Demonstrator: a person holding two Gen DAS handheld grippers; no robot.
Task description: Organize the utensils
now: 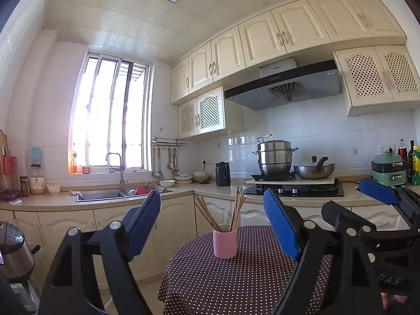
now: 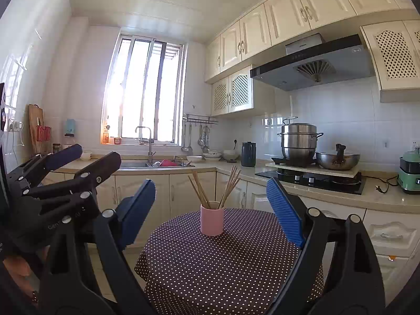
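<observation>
Pink cup [image 1: 225, 241], smooth matte cylinder, stands upright on a round table [image 1: 236, 283] near its far side. Wooden chopsticks [image 1: 237, 207] stick out of the cup in two fanned bunches, thin straight sticks leaning left and right. Table covered with dark brown cloth, small white polka dots, hanging over the edge in folds.

Left gripper [image 1: 212, 225]: jaws spread wide, nothing between them, black plastic arms with blue ribbed pads [image 1: 281, 223]. It's held level, short of the cup, not touching it. Right gripper [image 2: 211, 207]: same build, jaws spread wide, empty, cup framed between the pads but apart from them. Each gripper shows at the edge of the other's view, side by side.

Room: small kitchen, white glossy wall tiles, cream panelled cabinets [image 1: 262, 39], some with lattice doors. Beige stone-look countertop [image 1: 210, 187] runs in an L. Steel sink [image 1: 99, 196] with chrome faucet under a bright barred window. Black glass cooktop [image 1: 296, 190] with a stacked stainless steamer pot [image 1: 274, 157] and a steel wok [image 1: 313, 170]. Grey range hood [image 1: 283, 86] above. Dark kettle [image 1: 222, 173], white bowls, hanging ladles, green appliance [image 1: 387, 169] at far right. Pale floor tiles.
</observation>
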